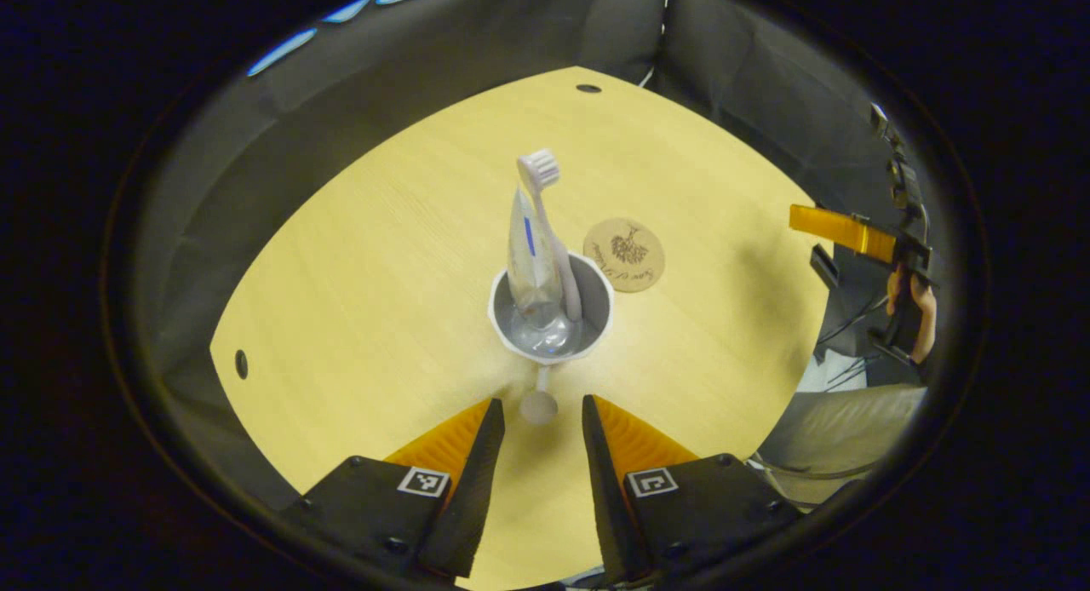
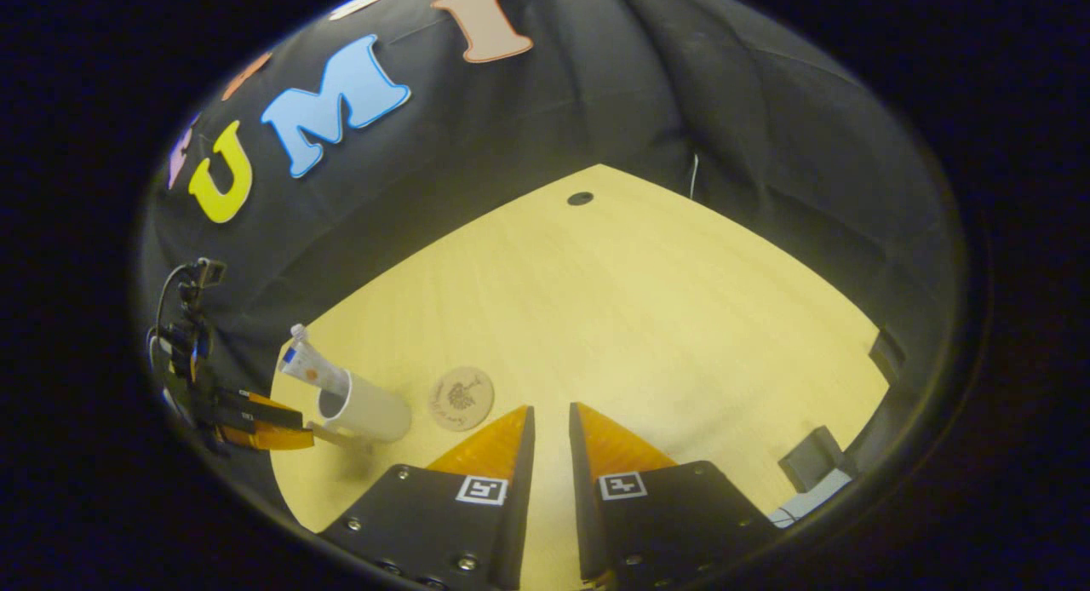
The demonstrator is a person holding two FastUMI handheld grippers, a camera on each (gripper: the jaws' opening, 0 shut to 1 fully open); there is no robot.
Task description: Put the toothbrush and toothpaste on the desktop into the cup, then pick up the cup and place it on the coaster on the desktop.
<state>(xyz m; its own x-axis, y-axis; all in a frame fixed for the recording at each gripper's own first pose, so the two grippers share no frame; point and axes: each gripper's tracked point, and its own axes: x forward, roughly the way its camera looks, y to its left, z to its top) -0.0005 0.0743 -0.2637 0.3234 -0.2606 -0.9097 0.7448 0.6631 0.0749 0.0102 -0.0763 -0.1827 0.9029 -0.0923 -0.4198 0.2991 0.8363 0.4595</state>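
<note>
A white cup [image 1: 552, 314] stands mid-table with a toothbrush [image 1: 545, 225] and a toothpaste tube [image 1: 528, 250] upright inside it. Its handle [image 1: 539, 399] points at my left gripper [image 1: 542, 404], whose open fingers flank the handle's end without pressing on it. The round coaster [image 1: 623, 254] lies just right of and behind the cup, bare. In the right gripper view, the cup [image 2: 366, 412] and coaster [image 2: 461, 398] sit ahead to the left of my right gripper [image 2: 551, 409]. That gripper hovers over the table with a narrow gap and nothing between its fingers.
The pale wooden table [image 1: 383, 259] has cable holes at the far corner [image 1: 588, 88] and the left edge [image 1: 241, 364]. Black cloth walls close it in. A hand [image 1: 915, 310] holds the right gripper [image 1: 843, 229] beyond the table's right edge. A dark box [image 2: 813, 459] sits off that edge.
</note>
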